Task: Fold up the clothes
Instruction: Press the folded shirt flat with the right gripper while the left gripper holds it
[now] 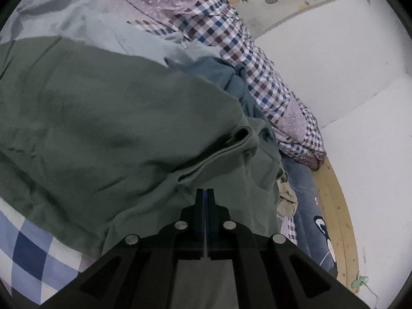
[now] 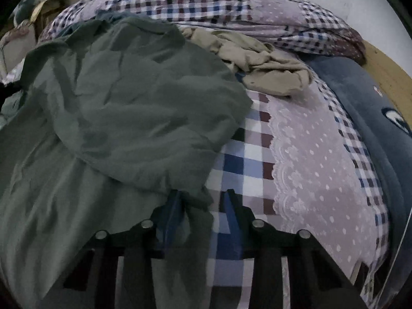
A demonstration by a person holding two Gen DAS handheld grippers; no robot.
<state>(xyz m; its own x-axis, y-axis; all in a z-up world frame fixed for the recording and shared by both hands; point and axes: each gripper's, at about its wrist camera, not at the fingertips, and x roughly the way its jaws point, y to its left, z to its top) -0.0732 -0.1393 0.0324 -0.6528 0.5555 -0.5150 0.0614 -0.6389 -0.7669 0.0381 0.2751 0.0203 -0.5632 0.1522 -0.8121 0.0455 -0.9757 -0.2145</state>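
Green garment (image 2: 134, 108) lengthwise twd checked quilt (image 2: 180, 2)

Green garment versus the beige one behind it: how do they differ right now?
The green garment is large, spread loosely across the checked bedding, with fabric hanging between the open right gripper fingers. The beige garment is smaller, bunched in a crumpled heap and untouched by either gripper. Both lie unfolded on the bed.

Garment (image 2: 134, 97) lies spread over the bedcover (image 2: 303, 159), occupying the left of the right wrist view. A second crumpled garment (image 2: 262, 64) lies behind and right of it, apparently touching. Folded quilt (image 2: 206, 2) lies behind both. Blanket (image 2: 360, 97) runs along the right edge.
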